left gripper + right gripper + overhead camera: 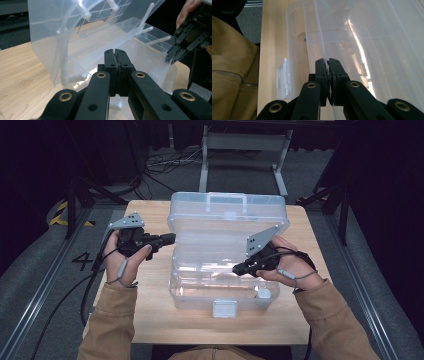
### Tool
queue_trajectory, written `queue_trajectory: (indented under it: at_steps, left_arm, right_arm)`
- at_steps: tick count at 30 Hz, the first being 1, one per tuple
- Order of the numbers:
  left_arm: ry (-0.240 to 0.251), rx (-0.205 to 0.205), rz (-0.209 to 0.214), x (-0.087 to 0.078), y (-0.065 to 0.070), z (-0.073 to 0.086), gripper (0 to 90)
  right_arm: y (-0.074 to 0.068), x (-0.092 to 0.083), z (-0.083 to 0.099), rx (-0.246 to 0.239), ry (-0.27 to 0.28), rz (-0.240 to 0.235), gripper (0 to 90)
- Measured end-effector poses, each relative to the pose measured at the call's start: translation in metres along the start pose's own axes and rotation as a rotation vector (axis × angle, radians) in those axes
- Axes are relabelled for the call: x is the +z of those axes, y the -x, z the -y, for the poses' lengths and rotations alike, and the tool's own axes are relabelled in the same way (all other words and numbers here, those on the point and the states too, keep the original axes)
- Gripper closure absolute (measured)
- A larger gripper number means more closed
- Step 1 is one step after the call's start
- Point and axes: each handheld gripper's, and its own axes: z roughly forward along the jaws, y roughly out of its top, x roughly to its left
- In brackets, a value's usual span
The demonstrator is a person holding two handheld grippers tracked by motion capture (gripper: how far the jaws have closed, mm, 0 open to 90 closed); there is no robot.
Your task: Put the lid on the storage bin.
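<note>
The clear plastic box (227,270) is sat in the middle of the wooden table (155,320), lid (227,215) swung up and back so it stands nearly upright at the far side. The left gripper (170,238) is held just off the box's left side, near where the lid meets the base, tips pointed at it but not touching as far as can be told from the high view. In the left gripper view its jaws are seen pressed together with nothing between them, and the see-through lid and the tray edge are right ahead of the tips.

The right gripper (236,268) is reached in over the box's right wall, tips hanging above the open base. In the right gripper view the jaws are closed up too, pads (331,72) meeting. A thin wall of the box runs straight under the tips there; whether it's actually nipped can't be made out.

As for the box itself: totally transparent, slightly frosted, rounded corners, moulded handle (227,197) on the lid's top edge, white latch (224,308) on the near front wall. Dividers are visible inside, and a small white round thing (263,293) is seen in the near right corner. Table grain is visible through the bottom.
</note>
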Motion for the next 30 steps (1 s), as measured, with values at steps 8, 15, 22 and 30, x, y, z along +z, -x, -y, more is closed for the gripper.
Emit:
queue_trajectory:
  at_steps: [8, 15, 22, 30]
  left_arm:
    - [-0.005, 0.001, -0.014, 0.0, 0.001, 0.0, 89.8]
    - [-0.021, 0.002, -0.005, -0.001, 0.004, 0.001, 89.9]
    - [-0.036, 0.01, -0.006, -0.002, 0.006, 0.001, 90.0]
    - [-0.046, 0.013, -0.005, -0.003, 0.008, 0.001, 89.9]
  right_arm:
    - [-0.006, 0.0, 0.004, 0.006, 0.014, 0.011, 82.5]
    - [-0.009, -0.01, 0.008, 0.022, 0.077, 0.022, 80.9]
    - [-0.015, -0.022, 0.018, 0.042, 0.141, 0.052, 86.2]
    - [-0.014, -0.038, 0.042, 0.114, 0.239, 0.099, 90.0]
